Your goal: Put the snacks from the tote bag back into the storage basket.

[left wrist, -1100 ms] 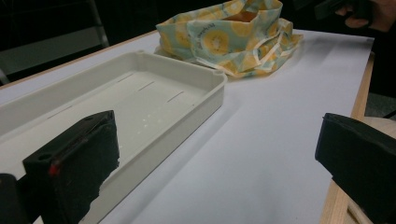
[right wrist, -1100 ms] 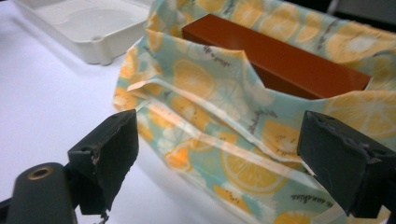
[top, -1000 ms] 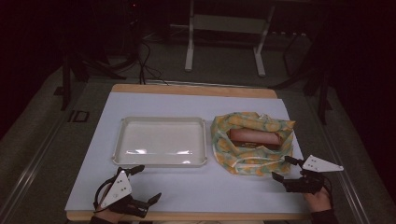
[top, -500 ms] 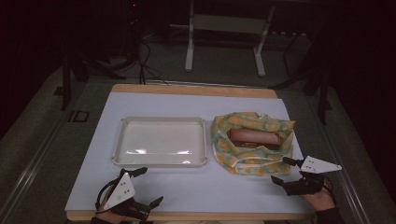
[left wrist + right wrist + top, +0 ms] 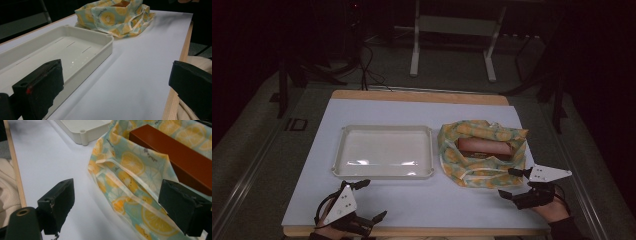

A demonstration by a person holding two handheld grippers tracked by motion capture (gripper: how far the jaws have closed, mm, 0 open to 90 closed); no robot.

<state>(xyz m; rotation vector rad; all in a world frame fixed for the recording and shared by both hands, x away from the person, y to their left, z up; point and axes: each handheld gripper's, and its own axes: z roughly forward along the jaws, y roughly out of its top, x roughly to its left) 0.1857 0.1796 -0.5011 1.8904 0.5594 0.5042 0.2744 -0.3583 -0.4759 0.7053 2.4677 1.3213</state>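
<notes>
A shallow white tray (image 5: 382,150) lies left of centre on the white table (image 5: 447,205). To its right sits a lemon-print cloth bag (image 5: 462,170), open at the top, with a long reddish-brown box (image 5: 484,147) lying inside. My left gripper (image 5: 373,199) stands open at the front edge, just short of the tray's near rim (image 5: 100,60), with nothing between its jaws. My right gripper (image 5: 507,182) is open beside the bag's front right corner. Its jaws straddle the bag's hem (image 5: 130,177) without touching it, and the box (image 5: 175,155) lies just beyond.
The table's wooden front edge (image 5: 175,100) runs close under both hands. Bare table surface (image 5: 427,112) lies behind the tray and bag. Dark floor with stand legs (image 5: 414,60) and cables lies beyond the far edge.
Both grippers have shifted only slightly near the front edge. Both stay open, and the tray, bag and box have not moved.
</notes>
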